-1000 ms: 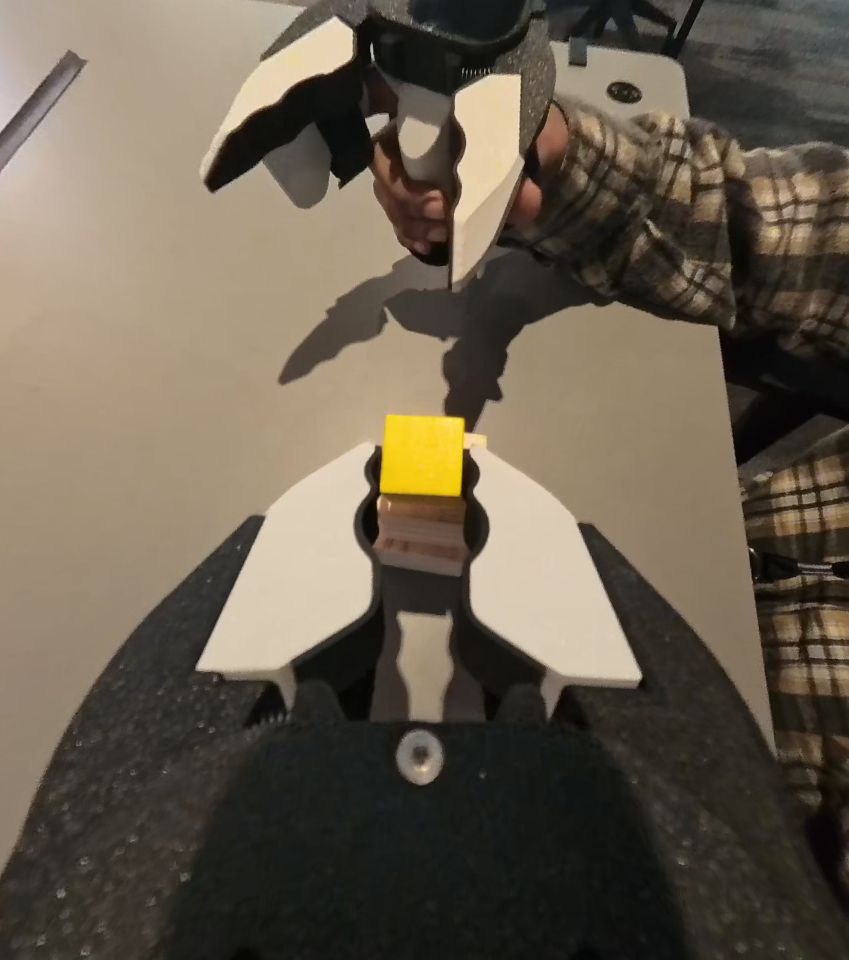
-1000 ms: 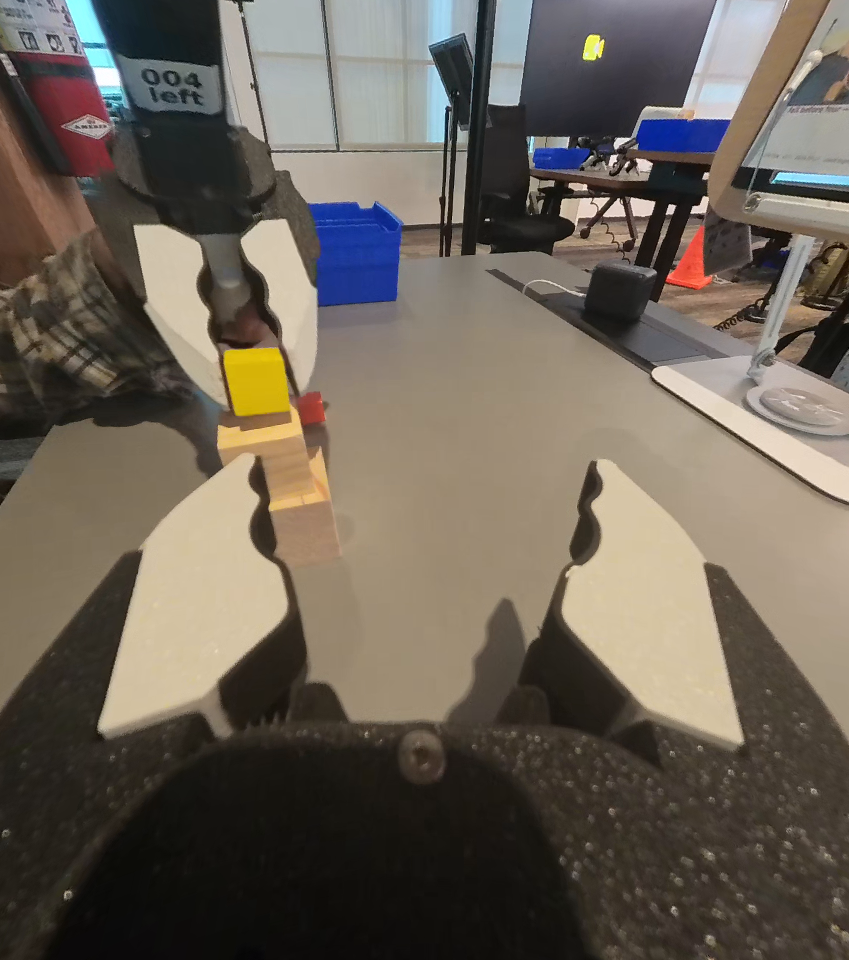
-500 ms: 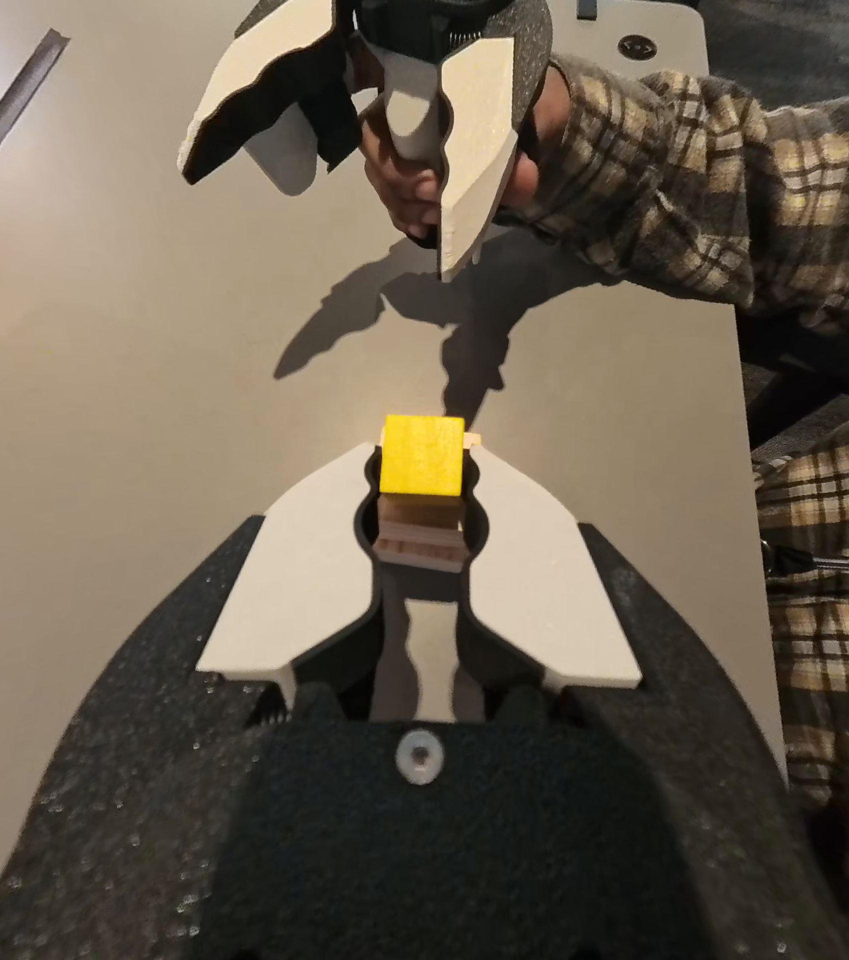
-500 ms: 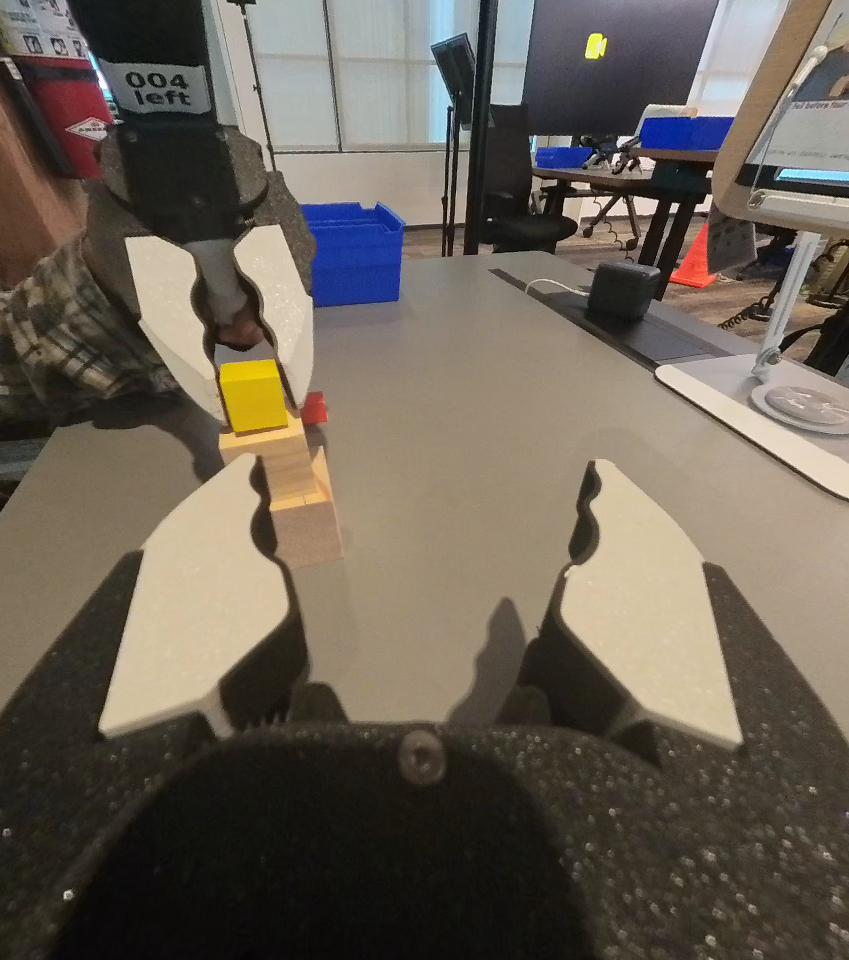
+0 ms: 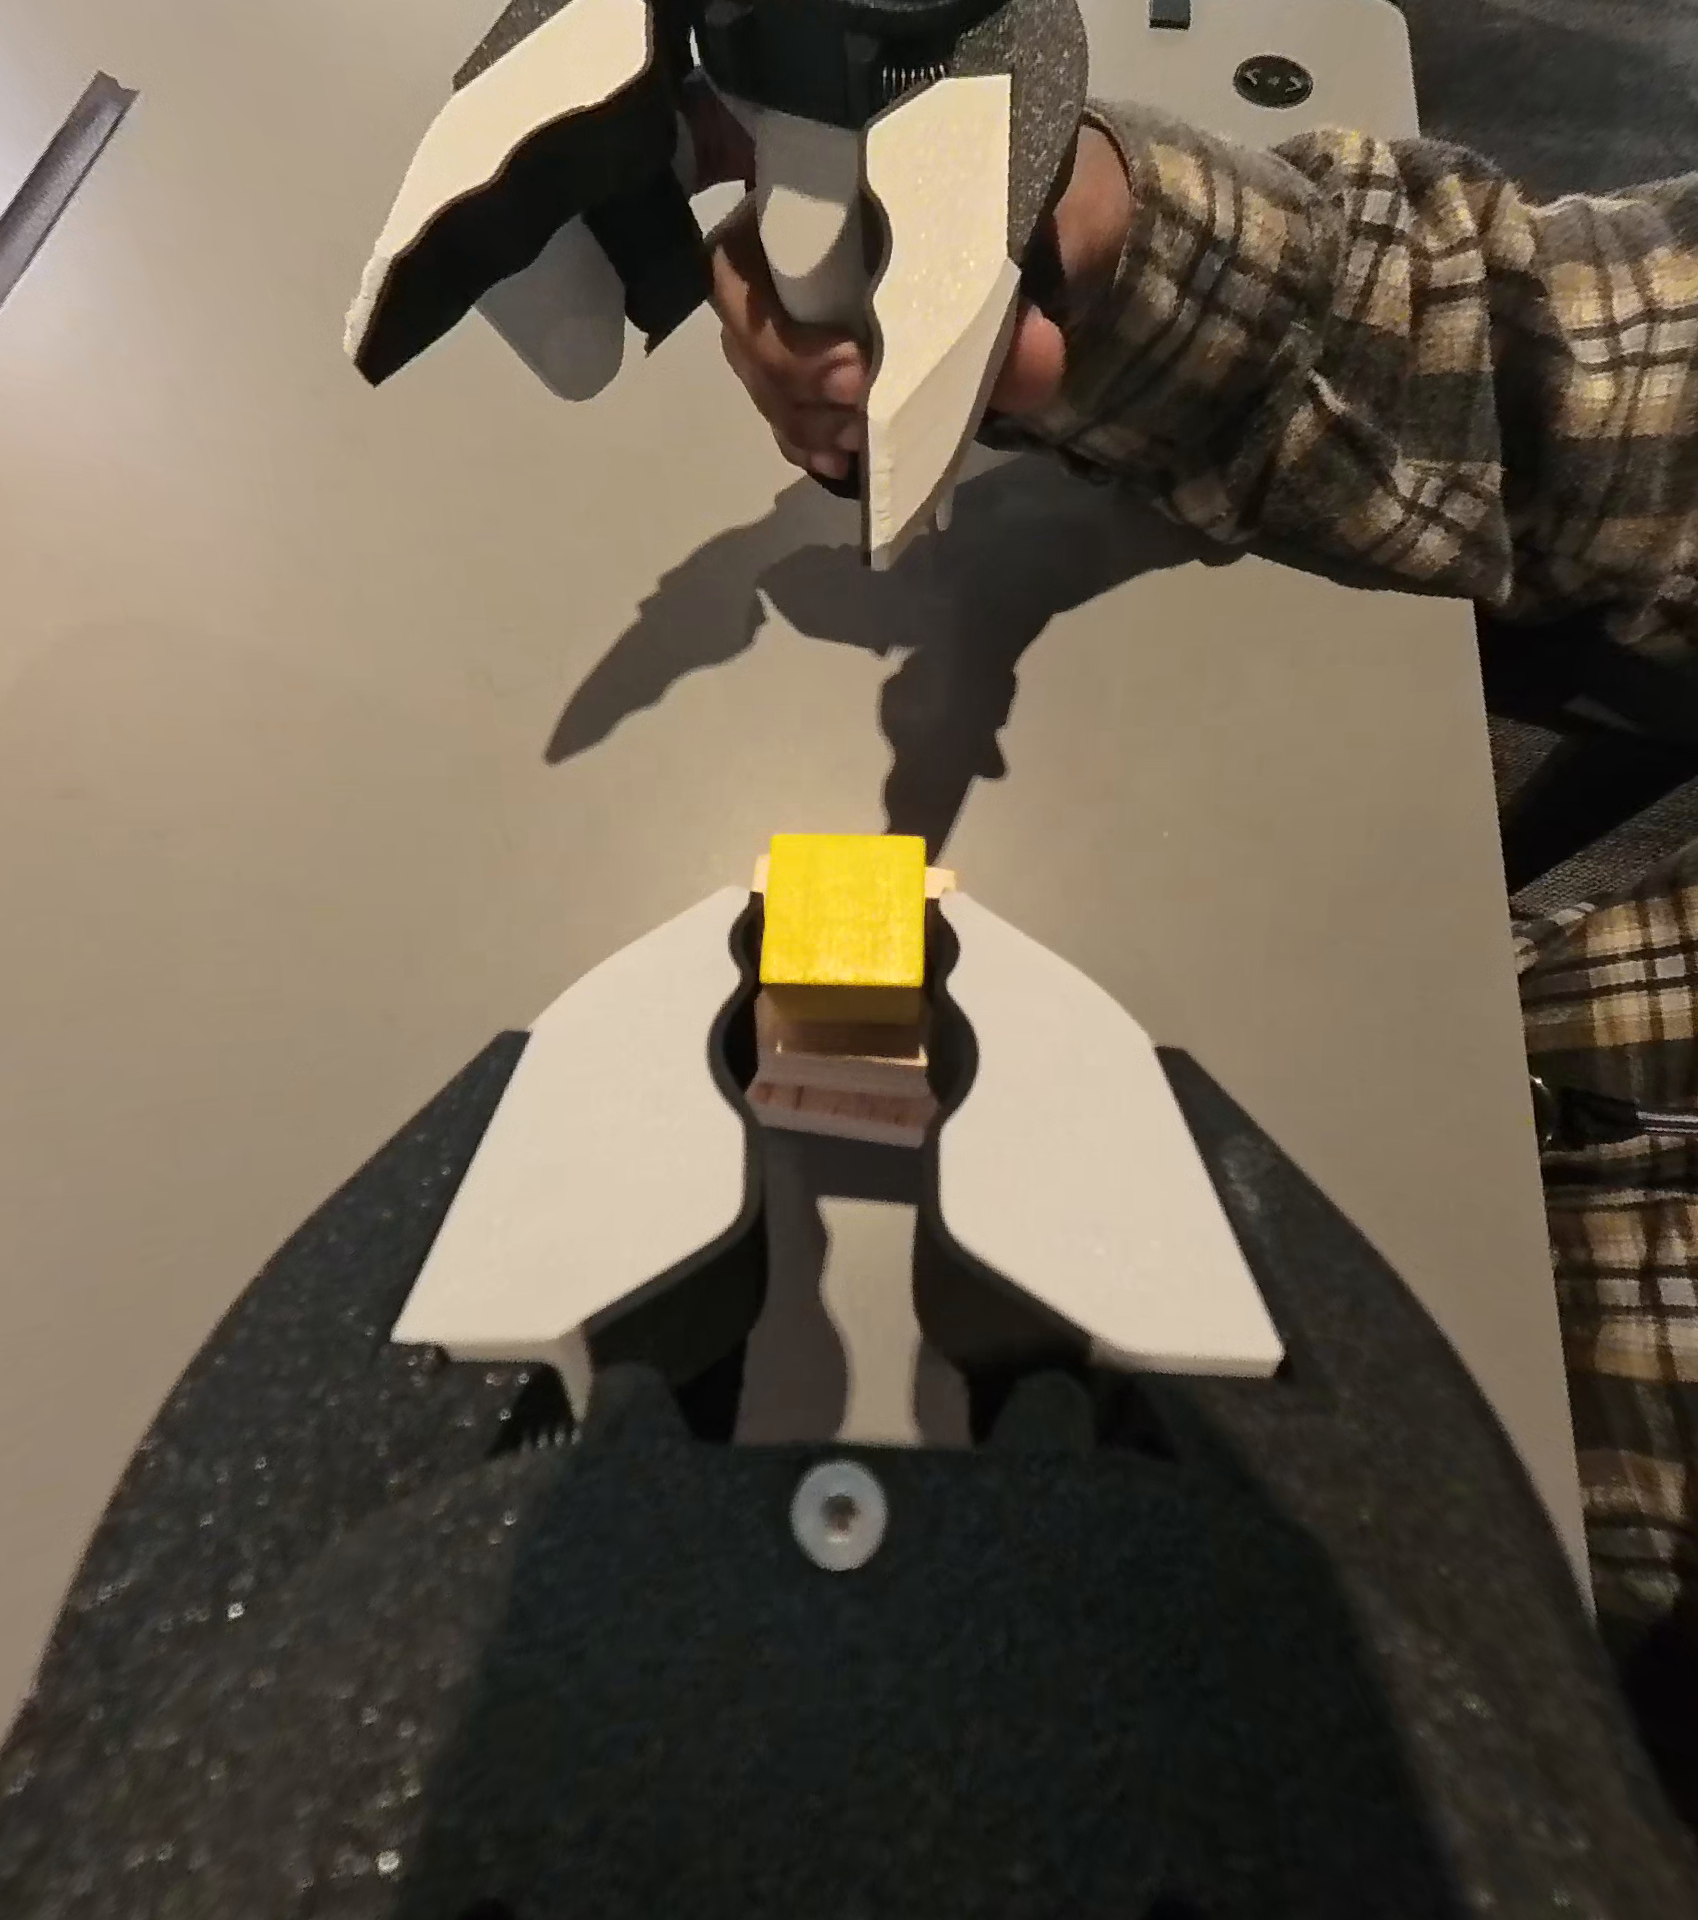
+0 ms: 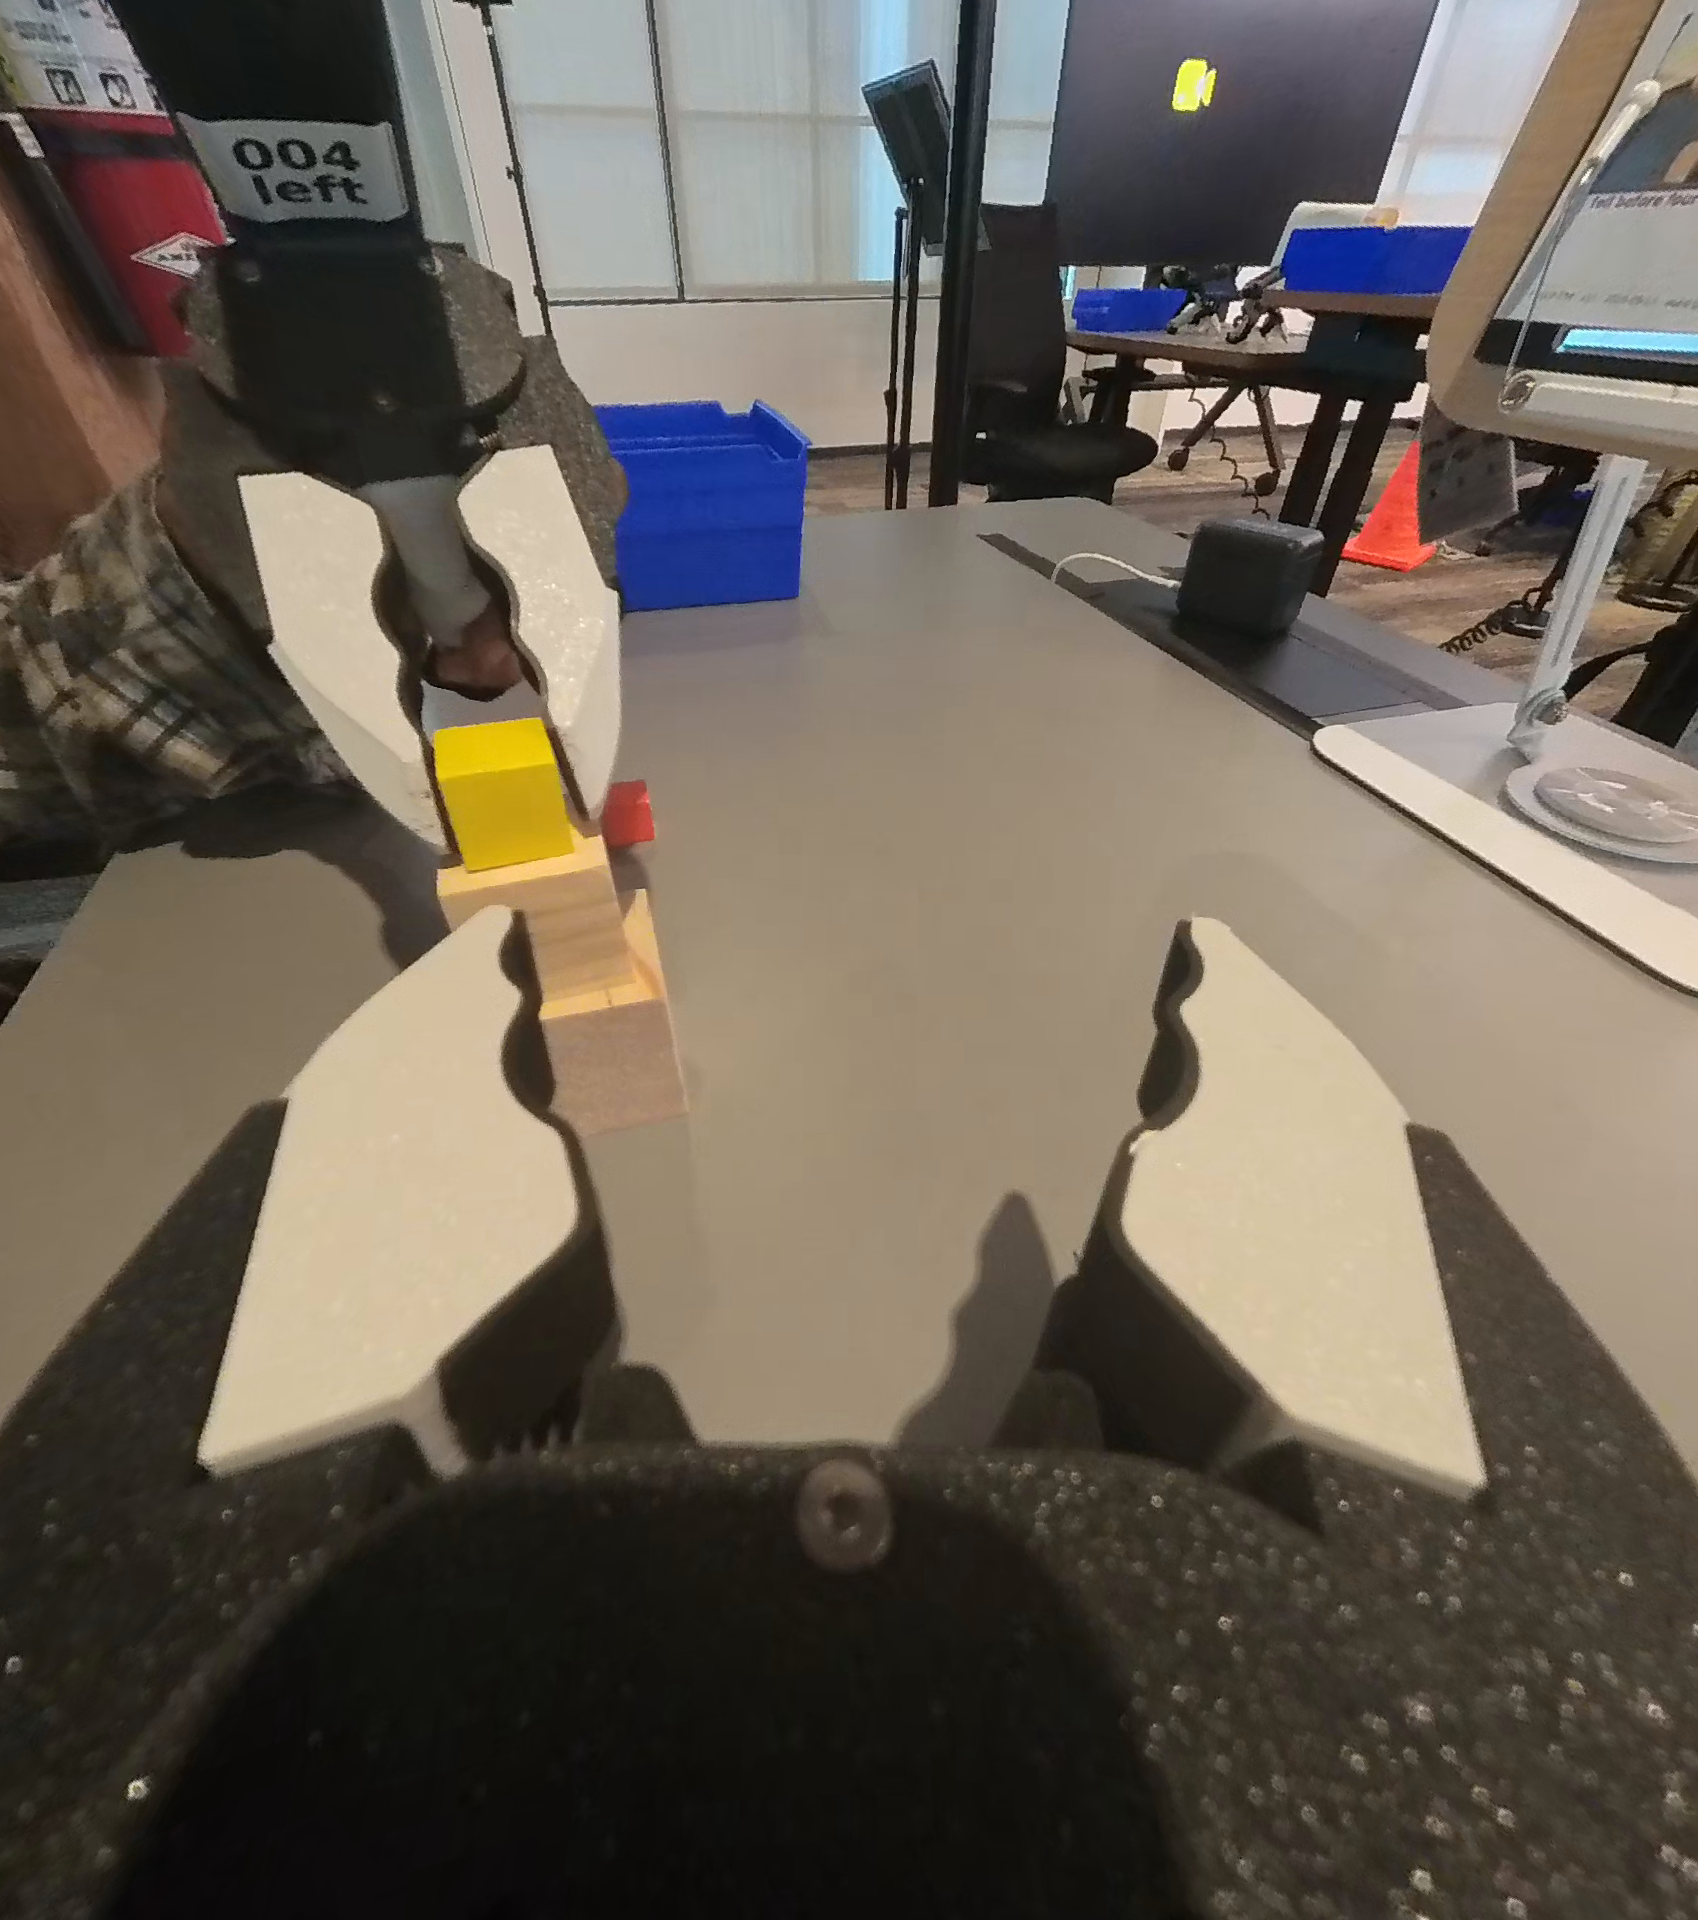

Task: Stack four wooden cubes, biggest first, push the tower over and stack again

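My left gripper (image 5: 843,896) points down and is shut on a yellow cube (image 5: 843,914). The cube rests on a stack of two plain wooden cubes (image 5: 840,1101). In the right wrist view the yellow cube (image 6: 497,790) sits on the middle wooden cube (image 6: 575,914), which sits on the biggest cube (image 6: 616,1070); the left gripper (image 6: 512,823) flanks the yellow cube. A small red cube (image 6: 629,814) lies on the table just behind the stack. My right gripper (image 6: 845,925) is open and empty, to the right of the stack; it also shows in the left wrist view (image 5: 616,447).
A blue bin (image 6: 710,509) stands at the table's far end. A black box (image 6: 1240,577) with a cable and a tablet stand's white base (image 6: 1603,831) are at the right. The table edge (image 5: 1510,1039) and a plaid-sleeved arm (image 5: 1447,364) are near the stack.
My left gripper has lowered the yellow cube onto the middle wooden cube. The right gripper stays open and has drifted slightly away from the stack.
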A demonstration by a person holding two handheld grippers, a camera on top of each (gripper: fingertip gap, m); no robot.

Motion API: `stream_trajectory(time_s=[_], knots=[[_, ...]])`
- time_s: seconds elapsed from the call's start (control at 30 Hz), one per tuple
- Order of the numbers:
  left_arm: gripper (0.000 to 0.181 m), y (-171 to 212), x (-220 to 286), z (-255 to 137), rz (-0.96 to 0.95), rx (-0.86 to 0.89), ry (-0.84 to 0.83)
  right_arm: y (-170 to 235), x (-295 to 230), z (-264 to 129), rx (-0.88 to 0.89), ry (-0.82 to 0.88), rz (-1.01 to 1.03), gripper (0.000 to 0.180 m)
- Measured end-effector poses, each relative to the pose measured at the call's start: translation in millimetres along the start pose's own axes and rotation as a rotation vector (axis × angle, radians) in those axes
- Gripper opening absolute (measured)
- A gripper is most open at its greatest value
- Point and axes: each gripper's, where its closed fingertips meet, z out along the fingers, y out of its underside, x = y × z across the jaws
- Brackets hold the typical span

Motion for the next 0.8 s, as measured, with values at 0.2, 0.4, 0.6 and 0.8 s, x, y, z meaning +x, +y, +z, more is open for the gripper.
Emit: stream_trajectory(time_s=[0.2,0.4,0.6,0.8], knots=[[0.029,1.6,1.2,2.0,0.007,-0.008,0.007,0.3,0.0,0.1,-0.001,0.0,0.001,0.111],[0.037,1.2,-0.2,-0.2,0.025,-0.004,-0.003,1.2,-0.3,0.7,-0.004,-0.002,0.002,0.112],[0.081,2.6,-26.0,-51.1,0.042,0.124,-0.09,-2.0,-0.2,-1.6,0.01,-0.001,0.001,0.113],[0.081,58.3,-46.7,-87.3,0.067,0.205,-0.038,-1.3,-1.5,-0.1,0.007,-0.004,-0.005,0.113]])
